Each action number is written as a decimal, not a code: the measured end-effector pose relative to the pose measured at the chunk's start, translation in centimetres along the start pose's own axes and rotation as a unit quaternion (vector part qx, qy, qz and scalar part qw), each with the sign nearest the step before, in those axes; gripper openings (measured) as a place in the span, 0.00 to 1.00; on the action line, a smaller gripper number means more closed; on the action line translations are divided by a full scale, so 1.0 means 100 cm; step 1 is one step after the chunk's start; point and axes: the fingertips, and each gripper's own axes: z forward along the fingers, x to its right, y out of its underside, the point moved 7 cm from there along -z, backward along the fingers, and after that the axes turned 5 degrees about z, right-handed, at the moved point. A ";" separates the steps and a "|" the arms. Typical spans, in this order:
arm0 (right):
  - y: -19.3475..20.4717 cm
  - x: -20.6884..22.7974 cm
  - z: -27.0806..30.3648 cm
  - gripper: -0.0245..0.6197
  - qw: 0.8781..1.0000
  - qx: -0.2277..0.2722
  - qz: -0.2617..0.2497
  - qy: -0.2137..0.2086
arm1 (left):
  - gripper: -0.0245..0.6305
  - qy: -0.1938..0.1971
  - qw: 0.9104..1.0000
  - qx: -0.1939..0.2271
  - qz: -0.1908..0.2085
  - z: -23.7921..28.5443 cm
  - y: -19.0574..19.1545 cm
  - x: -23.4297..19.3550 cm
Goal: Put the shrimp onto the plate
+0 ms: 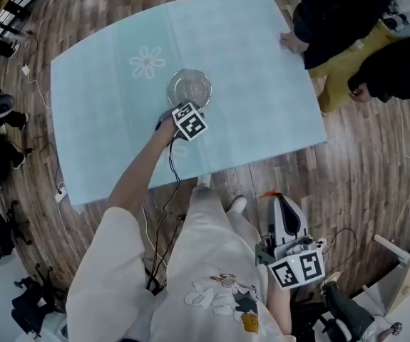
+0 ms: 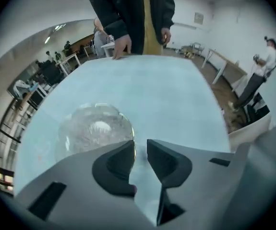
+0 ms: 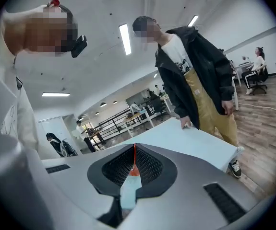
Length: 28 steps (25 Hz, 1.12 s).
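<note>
A clear glass plate (image 1: 188,87) sits near the middle of the light blue tablecloth (image 1: 254,70). My left gripper (image 1: 182,107) hovers just on the near side of it, under its marker cube. In the left gripper view the plate (image 2: 82,126) lies ahead and to the left, and the left gripper (image 2: 140,146) is open with only cloth showing in the gap. My right gripper (image 1: 274,198) hangs low off the table, beside my leg. It is shut on a thin orange shrimp (image 3: 134,166), whose orange tip (image 1: 267,194) shows at its nose.
A person in a dark jacket and yellow trousers (image 1: 336,27) stands at the table's far right corner with a hand (image 1: 291,43) on the edge. A flower print (image 1: 147,63) marks the cloth left of the plate. Cables (image 1: 163,212) trail over the wooden floor.
</note>
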 end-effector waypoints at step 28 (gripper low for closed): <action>0.068 -0.069 -0.190 0.09 0.959 -0.011 -0.124 -0.253 | 0.05 -0.295 0.778 0.395 -0.390 -0.402 0.001 0.505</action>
